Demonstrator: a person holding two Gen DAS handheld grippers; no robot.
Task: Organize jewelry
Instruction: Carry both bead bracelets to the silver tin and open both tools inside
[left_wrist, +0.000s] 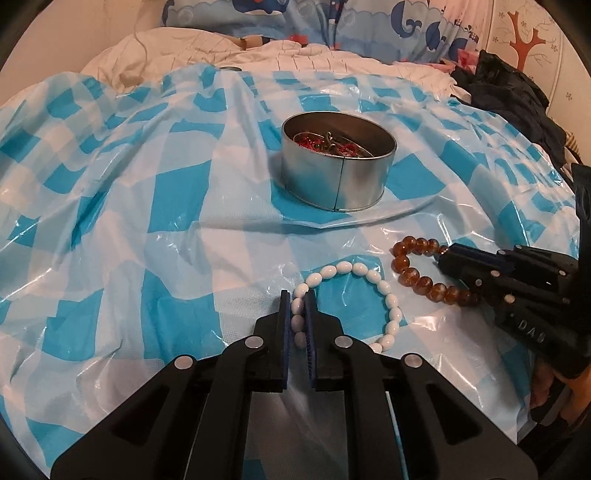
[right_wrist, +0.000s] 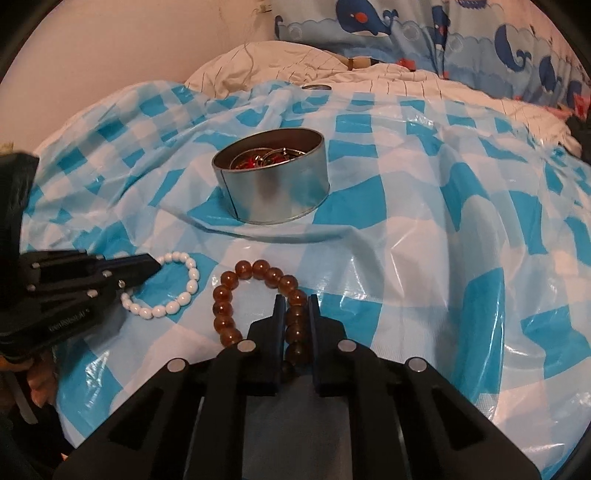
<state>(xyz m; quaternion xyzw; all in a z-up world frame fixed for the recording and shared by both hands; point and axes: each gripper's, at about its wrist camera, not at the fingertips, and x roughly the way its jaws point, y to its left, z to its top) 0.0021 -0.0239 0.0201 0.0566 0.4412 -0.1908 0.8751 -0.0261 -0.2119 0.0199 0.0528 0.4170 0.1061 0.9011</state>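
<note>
Your right gripper (left_wrist: 441, 254) body reads "DAS", at 4 o'clock; your left gripper (right_wrist: 157, 266) carries small unreadable print, at 8 o'clock.

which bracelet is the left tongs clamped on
The white bead bracelet, oval beads pinched in the left tongs; the amber bead bracelet sits in the right tongs.
</note>
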